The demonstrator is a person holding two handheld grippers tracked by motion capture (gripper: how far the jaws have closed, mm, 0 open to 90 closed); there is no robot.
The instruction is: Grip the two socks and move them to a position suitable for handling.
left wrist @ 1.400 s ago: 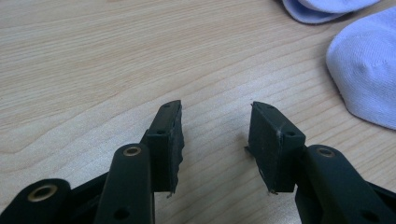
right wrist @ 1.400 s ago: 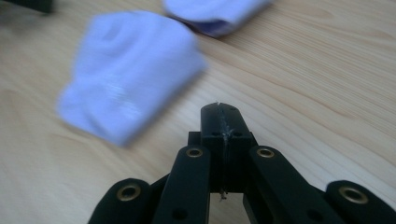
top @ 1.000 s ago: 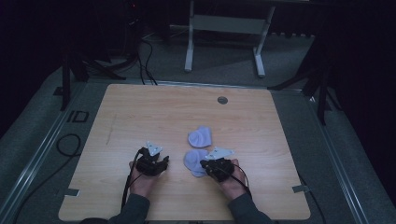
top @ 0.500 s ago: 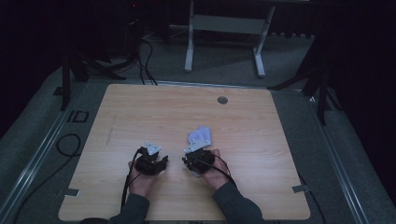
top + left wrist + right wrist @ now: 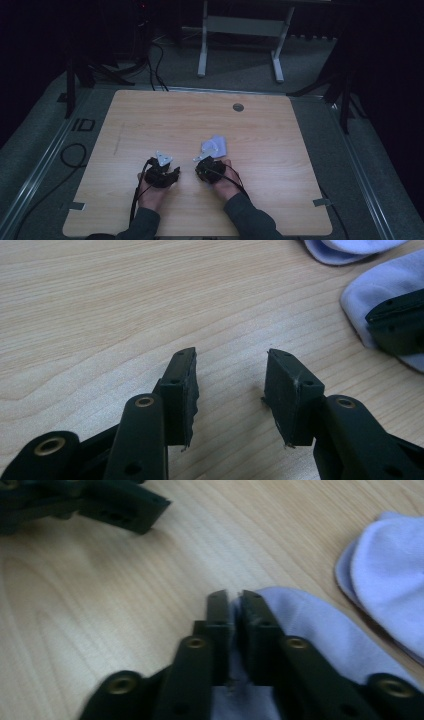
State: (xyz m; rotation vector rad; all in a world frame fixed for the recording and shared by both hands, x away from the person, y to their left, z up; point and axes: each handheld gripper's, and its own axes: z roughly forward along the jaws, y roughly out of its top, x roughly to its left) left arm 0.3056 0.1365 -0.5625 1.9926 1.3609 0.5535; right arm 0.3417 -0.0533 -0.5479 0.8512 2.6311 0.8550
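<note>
A pale lavender cloth piece [image 5: 305, 617] lies on the wooden table [image 5: 150, 120], and my right gripper [image 5: 235, 600] is shut on its edge, low over the wood. A second pale piece [image 5: 390, 575] lies just beyond it; in the high view the two read as one small heap [image 5: 216, 145]. My left gripper [image 5: 230, 371] stands open over bare wood with nothing between its jaws. Its view shows the pinched cloth [image 5: 375, 290] and the right gripper [image 5: 400, 322] at the right. In the high view the left gripper [image 5: 167, 172] and right gripper [image 5: 204, 167] sit close together near the table's front.
A round grommet [image 5: 238, 107] sits near the table's far edge. Cables [image 5: 75, 155] run along the floor at the left. A white metal frame [image 5: 240, 30] stands behind the table. Dark stands flank both sides.
My right gripper has moved left and slightly forward, toward the left gripper, dragging the pinched cloth with it. The left gripper has stayed put and open.
</note>
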